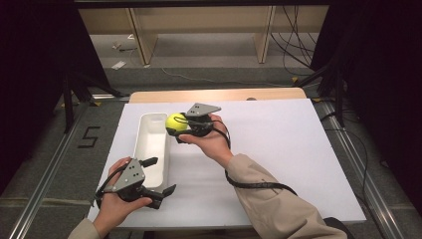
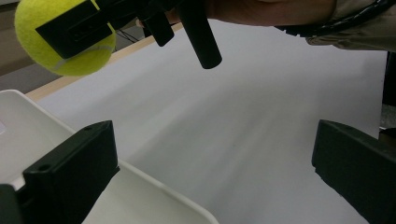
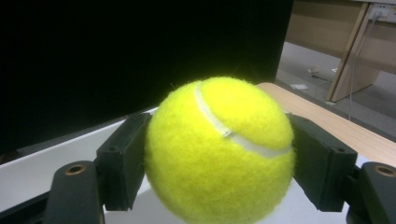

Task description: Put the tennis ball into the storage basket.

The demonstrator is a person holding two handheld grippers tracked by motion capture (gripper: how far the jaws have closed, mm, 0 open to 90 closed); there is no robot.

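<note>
A yellow tennis ball [image 1: 176,121] hangs just over the right rim of a long white tray [image 1: 149,144], with my right gripper [image 1: 175,125] shut on it. In the right gripper view the ball [image 3: 219,149] sits squeezed between both black pads. The left gripper view shows the same ball [image 2: 60,44] at the upper left, with one pad across it. My left gripper [image 1: 159,175] stands open at the tray's near end, one finger over the tray [image 2: 154,200] and the other over the white table [image 2: 243,140]. Nothing lies between its fingers.
The white table top [image 1: 278,149] spreads wide to the right of the tray. A wooden strip [image 1: 219,94] runs along the far edge. Beyond it are a grey floor, shelf legs and cables. Metal rails flank both sides.
</note>
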